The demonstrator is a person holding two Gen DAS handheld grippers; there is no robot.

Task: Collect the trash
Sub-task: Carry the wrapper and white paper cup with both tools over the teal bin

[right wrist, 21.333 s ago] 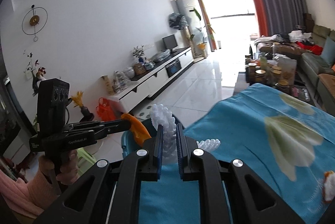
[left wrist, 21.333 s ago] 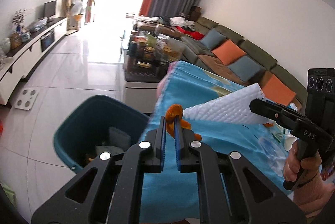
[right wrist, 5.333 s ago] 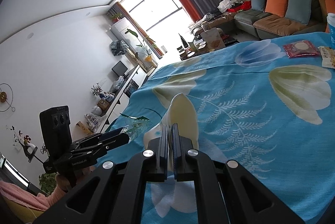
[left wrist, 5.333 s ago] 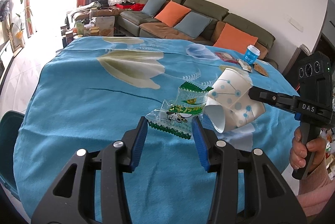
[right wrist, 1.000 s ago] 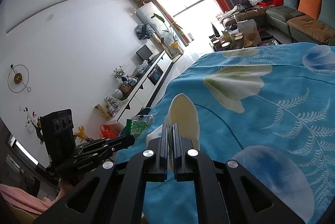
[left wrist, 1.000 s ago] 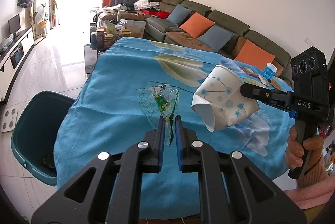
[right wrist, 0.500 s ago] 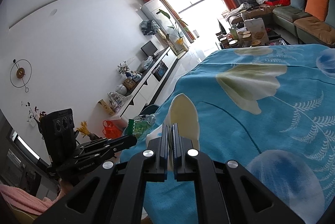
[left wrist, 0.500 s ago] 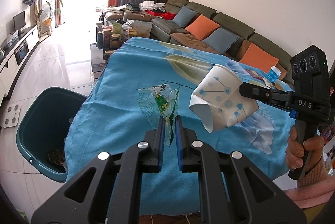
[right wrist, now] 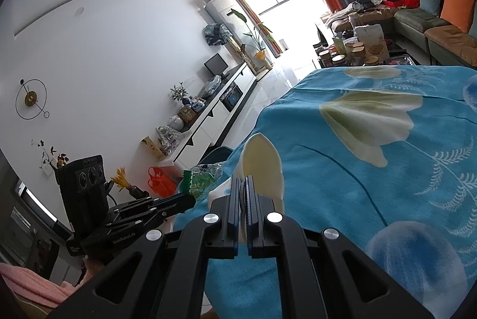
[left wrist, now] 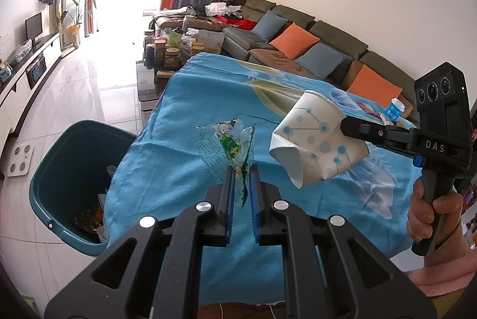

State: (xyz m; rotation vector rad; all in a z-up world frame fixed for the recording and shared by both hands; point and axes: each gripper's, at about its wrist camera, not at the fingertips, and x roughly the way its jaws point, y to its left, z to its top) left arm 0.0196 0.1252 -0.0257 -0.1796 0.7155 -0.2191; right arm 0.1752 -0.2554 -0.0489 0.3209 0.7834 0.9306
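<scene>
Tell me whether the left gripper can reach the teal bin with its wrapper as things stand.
Probably yes: the left gripper holds the wrapper above the table edge, and the teal bin stands open below, nothing between.

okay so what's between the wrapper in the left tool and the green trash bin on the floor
Only the edge of the blue tablecloth, draping down the table's side. The wrapper hangs above it in the left tool, with the bin just beyond that edge, seen in the left wrist view.

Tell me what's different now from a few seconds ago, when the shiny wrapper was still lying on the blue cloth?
The left tool closed on the clear green wrapper and lifted it off the blue tablecloth. Both tools then carried their trash toward the table's end, so the teal bin has come into view beside it. The right tool stays clamped on the crushed paper cup, as before.
</scene>
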